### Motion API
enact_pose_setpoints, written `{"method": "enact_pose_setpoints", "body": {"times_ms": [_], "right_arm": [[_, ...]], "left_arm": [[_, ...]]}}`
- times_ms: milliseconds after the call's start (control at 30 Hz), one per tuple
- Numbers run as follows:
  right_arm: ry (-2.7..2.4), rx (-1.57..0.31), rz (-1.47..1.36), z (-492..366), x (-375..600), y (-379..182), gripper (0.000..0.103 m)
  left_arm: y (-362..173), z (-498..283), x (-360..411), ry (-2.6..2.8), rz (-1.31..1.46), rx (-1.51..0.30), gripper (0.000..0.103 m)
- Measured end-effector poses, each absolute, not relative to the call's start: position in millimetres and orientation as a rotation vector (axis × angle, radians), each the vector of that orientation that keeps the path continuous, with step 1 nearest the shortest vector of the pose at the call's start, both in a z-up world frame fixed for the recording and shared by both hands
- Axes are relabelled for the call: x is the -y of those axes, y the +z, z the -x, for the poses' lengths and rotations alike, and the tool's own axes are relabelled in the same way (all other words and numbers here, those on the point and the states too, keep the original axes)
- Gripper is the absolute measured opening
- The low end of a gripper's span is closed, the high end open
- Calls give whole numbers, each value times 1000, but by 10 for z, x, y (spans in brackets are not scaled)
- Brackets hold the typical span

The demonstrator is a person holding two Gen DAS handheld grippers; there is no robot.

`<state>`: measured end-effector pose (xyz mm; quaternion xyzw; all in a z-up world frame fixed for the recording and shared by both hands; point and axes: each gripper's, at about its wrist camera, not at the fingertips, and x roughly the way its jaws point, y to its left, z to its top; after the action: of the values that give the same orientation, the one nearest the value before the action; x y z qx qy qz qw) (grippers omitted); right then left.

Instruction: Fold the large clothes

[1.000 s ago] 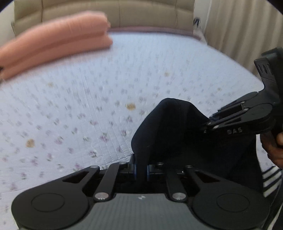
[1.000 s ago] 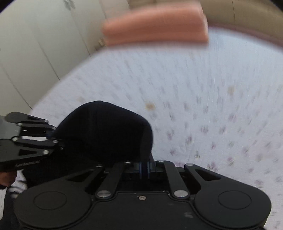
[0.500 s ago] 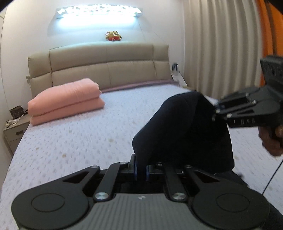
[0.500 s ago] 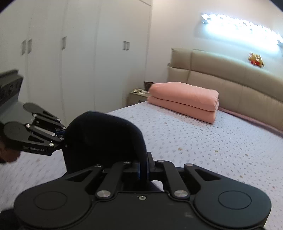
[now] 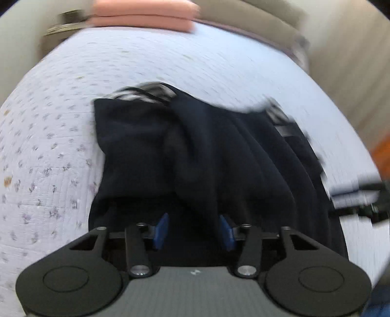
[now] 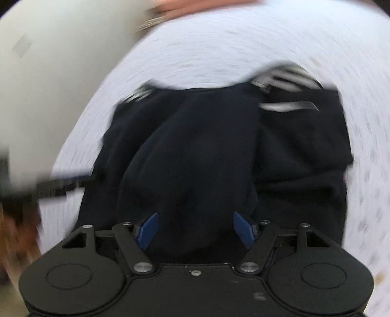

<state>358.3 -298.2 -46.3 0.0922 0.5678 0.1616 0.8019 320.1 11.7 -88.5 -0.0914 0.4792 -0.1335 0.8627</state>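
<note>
Left wrist view, near to far. The left gripper (image 5: pixel 193 230) stands with its jaws spread wide, the blue pads (image 5: pixel 162 229) apart and clasping nothing. Dark cloth lies between and just beyond them; whether it touches either pad cannot be told.

The dark garment (image 5: pixel 207 151), the landmark for this legend, lies in a loose, rumpled heap on the bedspread (image 5: pixel 48 146), directly ahead of the left gripper. Soft lengthwise folds run across its middle. A striped black-and-white part (image 5: pixel 148 94) shows at the garment's far edge, blurred. At the garment's right edge the tip of the right gripper (image 5: pixel 365 200) appears, heavily smeared by motion.

Beyond the garment the pale, flower-printed bedspread stretches away. At its far end, well apart from the garment, lies a folded pink quilt (image 5: pixel 143 12). Behind the quilt runs a beige headboard (image 5: pixel 243 14), and to the garment's far right hangs a curtain (image 5: pixel 353 61).

Right wrist view, near to far. The right gripper (image 6: pixel 195 230) likewise stands released, its blue pads (image 6: pixel 147 229) well apart, with the garment (image 6: pixel 207 158) bulging up just ahead of them. The striped part (image 6: pixel 285 78) sits at the garment's far right edge. A dark, blurred shape to the garment's left is the left gripper (image 6: pixel 61 185). The bedspread (image 6: pixel 219 48) surrounds the garment on the far side and on the right; this whole view is strongly blurred.
</note>
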Motion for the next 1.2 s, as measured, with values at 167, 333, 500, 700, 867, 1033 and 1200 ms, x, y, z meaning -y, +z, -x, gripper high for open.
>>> {"method": "enact_pose_setpoints", "body": {"times_ms": [167, 333, 500, 700, 867, 1033, 1200], "right_arm": [[163, -1248, -326, -3658, 3136, -754, 82], [194, -1268, -248, -3716, 2983, -907, 29], [202, -1149, -200, -3463, 3115, -554, 27], [116, -1301, -128, -3336, 3117, -933, 54], [29, -1234, -89, -3189, 3021, -623, 66], [30, -1054, -20, -3016, 2666, -249, 66], [83, -888, -6, -3056, 2204, -148, 65]], "left_arm": [[-1056, -3737, 78, -189, 242, -970, 58], [-1224, -3978, 378, -188, 111, -1017, 12], [-899, -3727, 5, -206, 323, -901, 11], [-1225, -3641, -204, -274, 328, -1086, 17], [-1027, -3317, -350, -278, 244, -1078, 24], [-727, -3057, -512, -290, 251, -1043, 24], [-613, -2907, -494, -376, 227, -1009, 24]]}}
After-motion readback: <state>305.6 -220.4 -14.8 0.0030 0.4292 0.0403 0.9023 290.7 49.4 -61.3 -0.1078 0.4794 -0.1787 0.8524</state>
